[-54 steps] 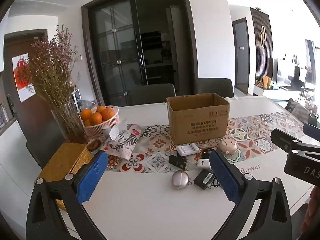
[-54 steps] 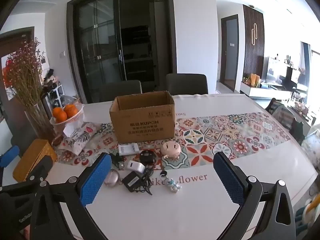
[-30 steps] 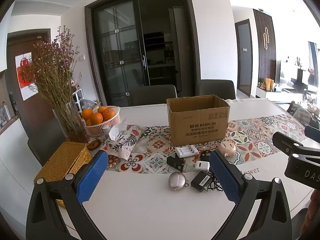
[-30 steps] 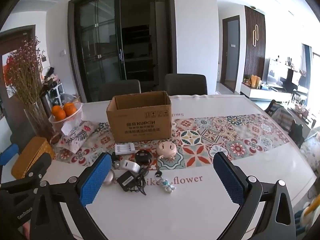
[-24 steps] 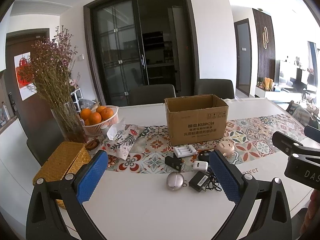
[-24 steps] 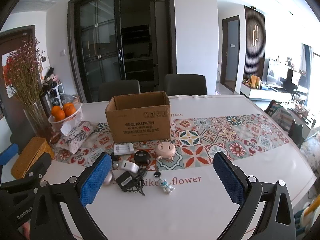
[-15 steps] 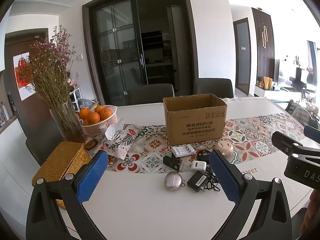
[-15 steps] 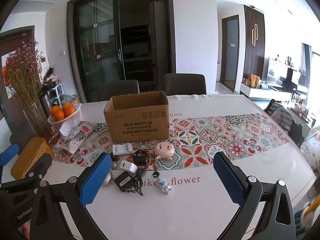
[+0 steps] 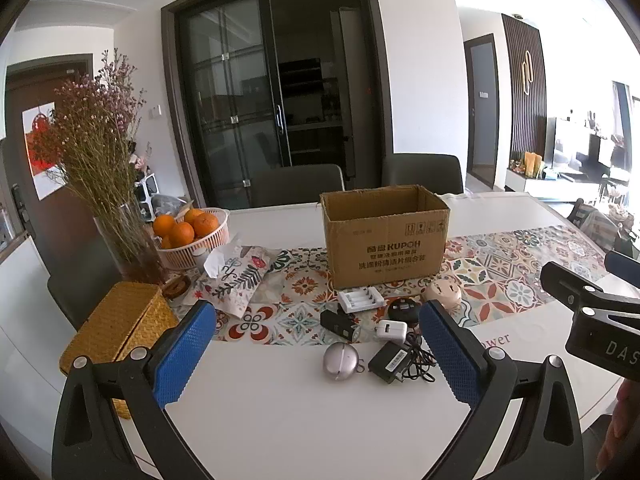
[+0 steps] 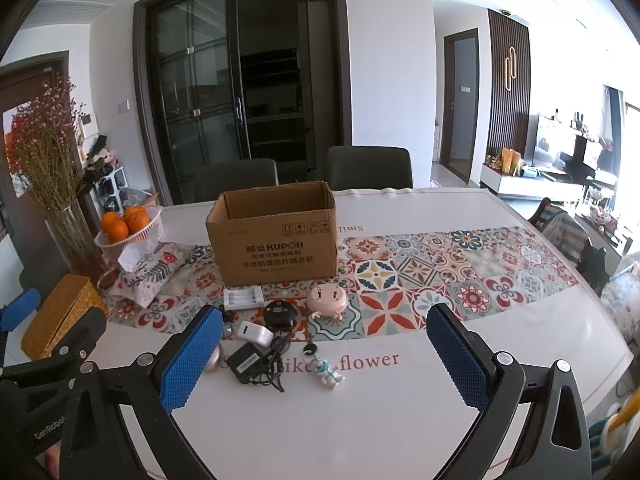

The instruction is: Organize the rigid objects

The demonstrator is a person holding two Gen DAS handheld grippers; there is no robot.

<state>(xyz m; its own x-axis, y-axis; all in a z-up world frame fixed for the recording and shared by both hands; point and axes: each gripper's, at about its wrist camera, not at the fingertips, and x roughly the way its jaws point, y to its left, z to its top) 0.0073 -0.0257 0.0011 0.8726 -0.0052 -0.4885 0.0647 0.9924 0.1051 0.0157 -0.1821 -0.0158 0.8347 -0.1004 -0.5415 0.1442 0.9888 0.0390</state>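
Observation:
An open cardboard box [image 9: 384,246] [image 10: 274,236] stands on the patterned runner. In front of it lie small items: a white battery charger [image 9: 361,299] [image 10: 243,298], a round black device [image 10: 279,314], a pink round toy [image 10: 327,299], a white plug [image 9: 391,329] [image 10: 255,333], a black adapter with cable [image 9: 390,361] [image 10: 247,362], a silver oval case [image 9: 339,361] and a small figure keychain [image 10: 328,372]. My left gripper [image 9: 316,356] is open, held above the near table edge. My right gripper [image 10: 326,360] is open too, with nothing between its fingers.
A basket of oranges [image 9: 192,236], a vase of dried flowers [image 9: 100,168], a patterned tissue pouch [image 9: 240,276] and a woven yellow box [image 9: 116,328] sit at the left. Two dark chairs [image 10: 368,168] stand behind the white table [image 10: 360,420].
Both views have drifted slightly: the box and small items sit a little further left and lower in frame. Both grippers stay open; nothing on the table has moved.

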